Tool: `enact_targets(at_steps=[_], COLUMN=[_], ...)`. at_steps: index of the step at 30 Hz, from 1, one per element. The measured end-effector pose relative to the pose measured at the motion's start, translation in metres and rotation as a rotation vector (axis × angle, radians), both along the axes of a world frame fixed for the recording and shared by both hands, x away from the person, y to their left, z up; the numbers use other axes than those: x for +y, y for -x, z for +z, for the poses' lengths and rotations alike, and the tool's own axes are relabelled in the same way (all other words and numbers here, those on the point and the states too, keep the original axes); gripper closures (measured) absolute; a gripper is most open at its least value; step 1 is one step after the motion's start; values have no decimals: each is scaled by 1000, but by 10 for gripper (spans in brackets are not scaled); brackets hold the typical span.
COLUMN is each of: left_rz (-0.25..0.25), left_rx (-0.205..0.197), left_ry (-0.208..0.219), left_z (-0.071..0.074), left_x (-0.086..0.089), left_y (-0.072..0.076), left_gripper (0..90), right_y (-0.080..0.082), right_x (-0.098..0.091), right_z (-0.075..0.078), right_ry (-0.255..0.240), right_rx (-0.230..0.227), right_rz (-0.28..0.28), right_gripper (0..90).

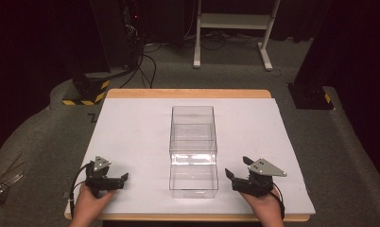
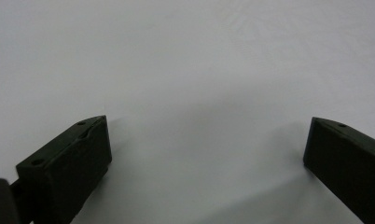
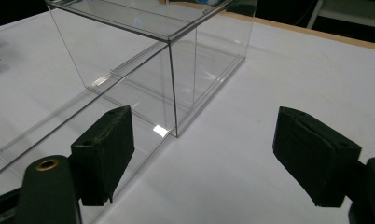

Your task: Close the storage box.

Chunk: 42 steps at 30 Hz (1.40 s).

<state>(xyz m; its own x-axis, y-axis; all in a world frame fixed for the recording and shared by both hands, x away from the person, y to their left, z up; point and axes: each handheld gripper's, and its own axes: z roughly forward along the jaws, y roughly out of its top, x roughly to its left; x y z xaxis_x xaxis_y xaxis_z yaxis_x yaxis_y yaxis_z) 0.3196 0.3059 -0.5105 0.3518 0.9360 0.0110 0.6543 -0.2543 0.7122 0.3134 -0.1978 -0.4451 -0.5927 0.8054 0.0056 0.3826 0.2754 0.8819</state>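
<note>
1. Centre of the worktop: clear plastic box, its drawer pulled out toward the person, so it stands within reach of both grippers.
2. Near edge, left: left gripper, jaws spread wide, holding nothing, resting well apart from the box.
3. Near edge, right: right gripper, jaws wide open and empty, just beside the drawer, pointed at the box corner; judged ready to grasp.

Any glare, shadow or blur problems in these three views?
High view: a bright glare band crosses the clear box, and the surroundings are dark. Left gripper view: soft shadows under the open left gripper, and the white sheet looks featureless. Right gripper view: a small glint at the box corner, with the right gripper slightly soft.
</note>
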Motion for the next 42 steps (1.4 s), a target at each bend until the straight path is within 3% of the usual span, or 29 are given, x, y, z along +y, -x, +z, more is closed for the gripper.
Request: enact_targets(at_steps=[22, 39, 42], left_rz=[0, 0, 0], left_rx=[0, -1, 0], left_ry=[0, 0, 0], left_z=[0, 0, 0], left_x=[0, 0, 0], left_y=[0, 0, 0], left_gripper=[10, 10, 10], right_y=[19, 32, 33], right_x=[10, 23, 27], right_z=[18, 23, 22], right_ry=[-20, -60, -48], right_rx=[-48, -48, -48], right_rz=[52, 122, 136], right_gripper=[206, 204, 204])
